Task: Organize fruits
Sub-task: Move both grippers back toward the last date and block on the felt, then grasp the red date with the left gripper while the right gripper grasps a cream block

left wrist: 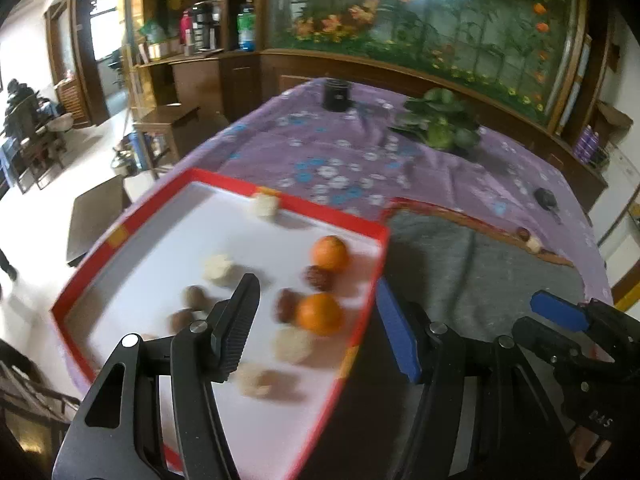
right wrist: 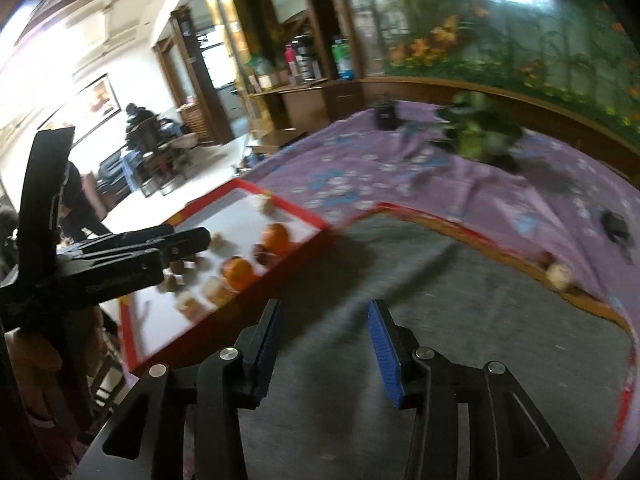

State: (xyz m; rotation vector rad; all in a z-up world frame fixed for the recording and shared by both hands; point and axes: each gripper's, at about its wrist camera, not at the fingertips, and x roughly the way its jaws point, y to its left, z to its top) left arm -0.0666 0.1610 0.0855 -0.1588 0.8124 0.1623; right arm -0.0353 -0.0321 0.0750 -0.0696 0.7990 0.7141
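Left claw (left wrist: 316,320): jaws apart, nothing between the pads; it hangs over the right edge of the red tray (left wrist: 120,236). Right claw (right wrist: 322,344): jaws apart, also empty, over the bare grey mat (right wrist: 460,300). No earlier view, so we note states only.

Fruit positions: two oranges (left wrist: 320,314) sit in the tray near its right wall, with dark red fruits (left wrist: 319,277), brown ones (left wrist: 195,297) and pale pieces (left wrist: 218,268) spread across the white floor. Two stray pieces (right wrist: 558,274), one reddish and one pale, lie at the mat's far right edge, well apart from the tray. Both views are blurred; we cannot tell the small fruits' kinds.

Our judgement: the step in hand is fetching the strays. To do it well, we bring the right claw to them, straddle one piece only, close gently since it looks small and may roll, then lift clear of the tray wall before release. Left claw should stay out of the path.
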